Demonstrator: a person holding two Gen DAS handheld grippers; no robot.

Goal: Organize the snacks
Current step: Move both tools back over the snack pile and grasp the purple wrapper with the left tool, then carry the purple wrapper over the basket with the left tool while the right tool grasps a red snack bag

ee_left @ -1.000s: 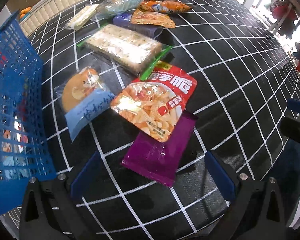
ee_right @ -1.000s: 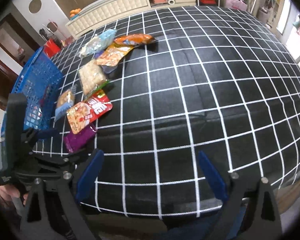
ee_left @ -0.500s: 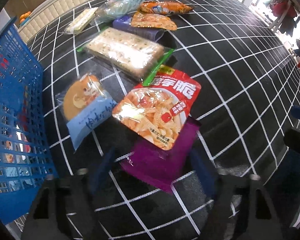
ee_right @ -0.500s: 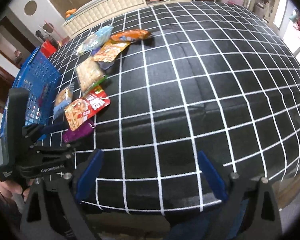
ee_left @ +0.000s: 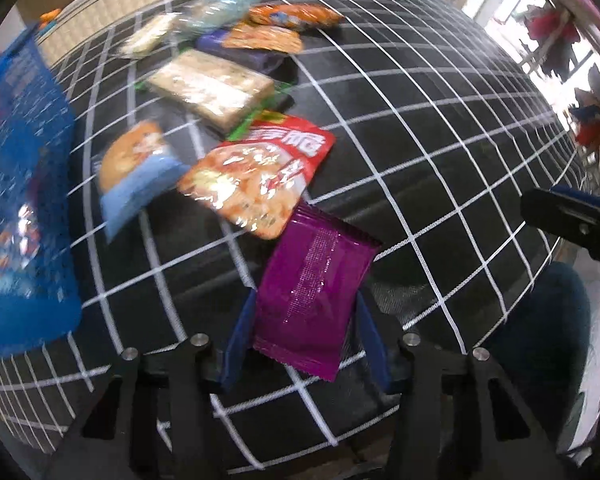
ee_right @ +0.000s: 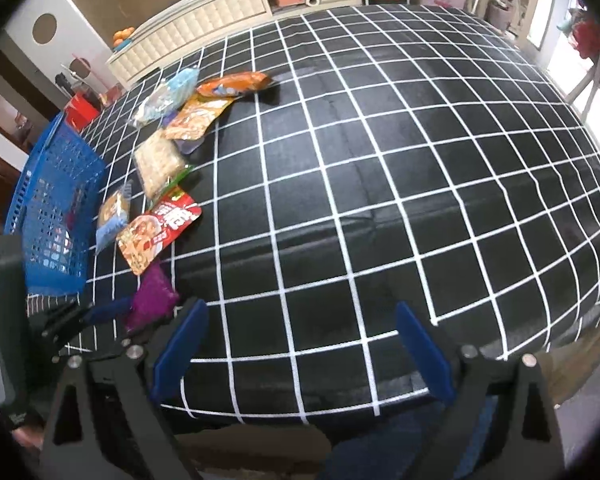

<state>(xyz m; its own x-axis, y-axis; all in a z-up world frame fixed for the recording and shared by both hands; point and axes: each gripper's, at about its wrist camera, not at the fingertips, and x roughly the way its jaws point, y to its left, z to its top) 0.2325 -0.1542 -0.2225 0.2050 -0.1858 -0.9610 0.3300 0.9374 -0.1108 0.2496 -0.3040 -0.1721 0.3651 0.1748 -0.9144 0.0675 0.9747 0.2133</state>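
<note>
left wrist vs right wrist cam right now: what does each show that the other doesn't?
Left wrist only: fine print on the purple packet, with the left gripper closed on its sides, its fingers having just been closing.

Right wrist only: the right gripper, open over bare checked cloth, the far cabinet and the table's far half.

Both: blue basket, red chip bag, cracker pack, the snack row behind.

The left tongs have just been closing onto a purple packet, while the right tongs gape wide.
</note>
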